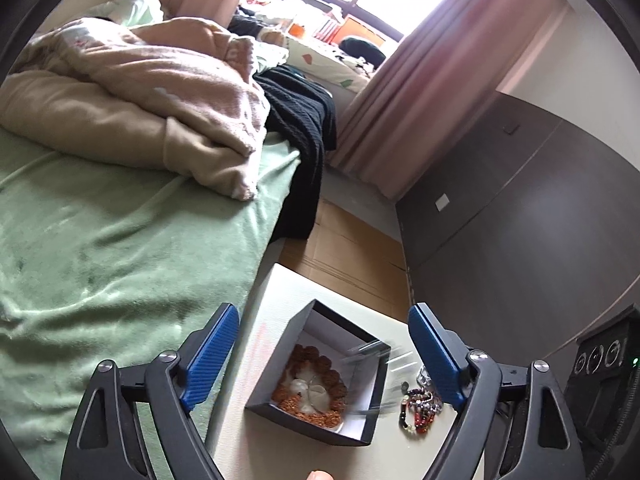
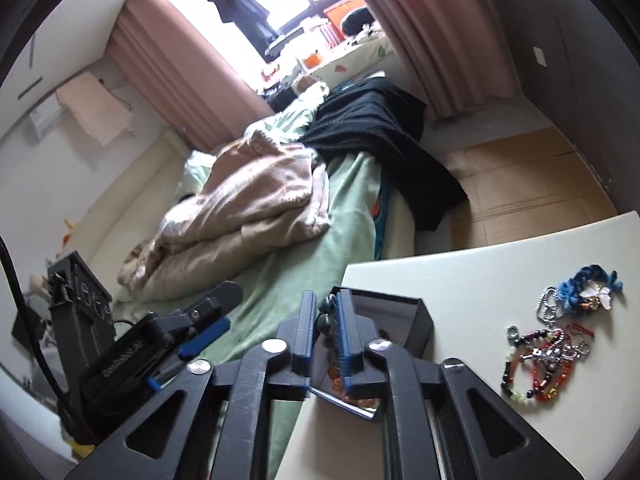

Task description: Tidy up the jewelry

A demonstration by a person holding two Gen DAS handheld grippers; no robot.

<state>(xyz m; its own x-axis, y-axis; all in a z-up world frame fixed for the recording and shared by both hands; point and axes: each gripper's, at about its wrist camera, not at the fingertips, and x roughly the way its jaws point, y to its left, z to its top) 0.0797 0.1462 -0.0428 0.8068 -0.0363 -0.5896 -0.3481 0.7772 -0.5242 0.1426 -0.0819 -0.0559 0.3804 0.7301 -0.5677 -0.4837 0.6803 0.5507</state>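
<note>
A black box (image 1: 276,368) with a white lining stands on the white table (image 1: 280,292). Inside lie a brown bead bracelet (image 1: 316,354) and pale pieces (image 1: 308,390). My left gripper (image 1: 324,356) is open wide above the box, with nothing between its pads. Blurred streaks cross the box's right rim. A tangled pile of bead bracelets and chains (image 1: 420,404) lies to the right of the box. In the right wrist view my right gripper (image 2: 326,320) hangs over the box (image 2: 404,320), its jaws narrow on a dark bead bracelet (image 2: 327,310). The pile (image 2: 548,348) lies to its right.
A blue braided piece (image 2: 588,284) lies beyond the pile. The left gripper (image 2: 208,320) shows left of the right one. A bed with a green sheet (image 1: 100,240) and blankets borders the table's left side. A dark cabinet (image 1: 520,220) stands on the right.
</note>
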